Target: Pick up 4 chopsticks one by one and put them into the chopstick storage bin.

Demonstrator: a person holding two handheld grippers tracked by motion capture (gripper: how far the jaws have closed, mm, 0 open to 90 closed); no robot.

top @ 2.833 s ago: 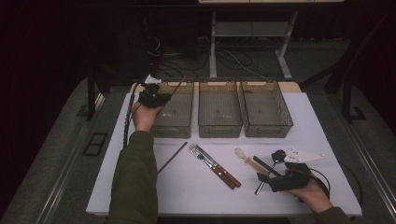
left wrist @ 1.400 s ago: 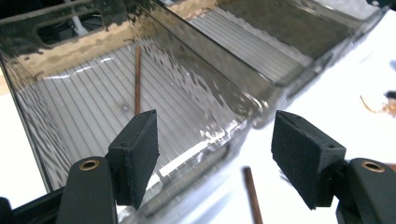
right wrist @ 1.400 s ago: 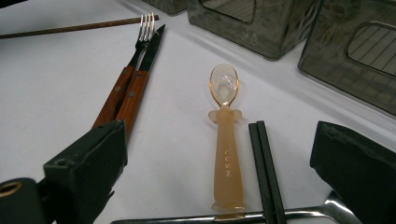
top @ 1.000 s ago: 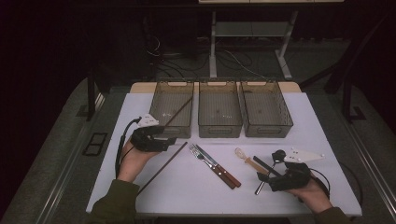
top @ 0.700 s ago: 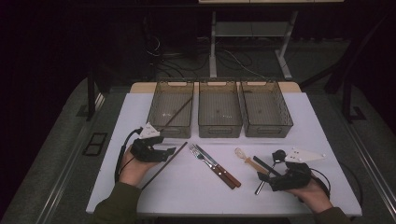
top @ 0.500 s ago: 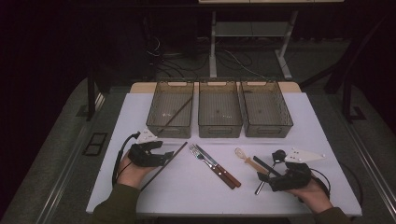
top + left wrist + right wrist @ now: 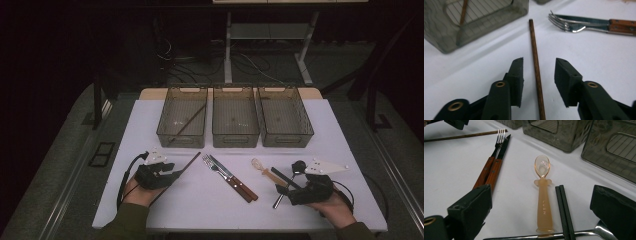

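White worktop in a dark room, bearing 3 smoky bins in a row at the far edge; cables on the floor beyond. Left gripper fingers just closing, apart, straddling a brown chopstick flat near the leftmost bin. Right gripper fingers spread above a pink spoon.
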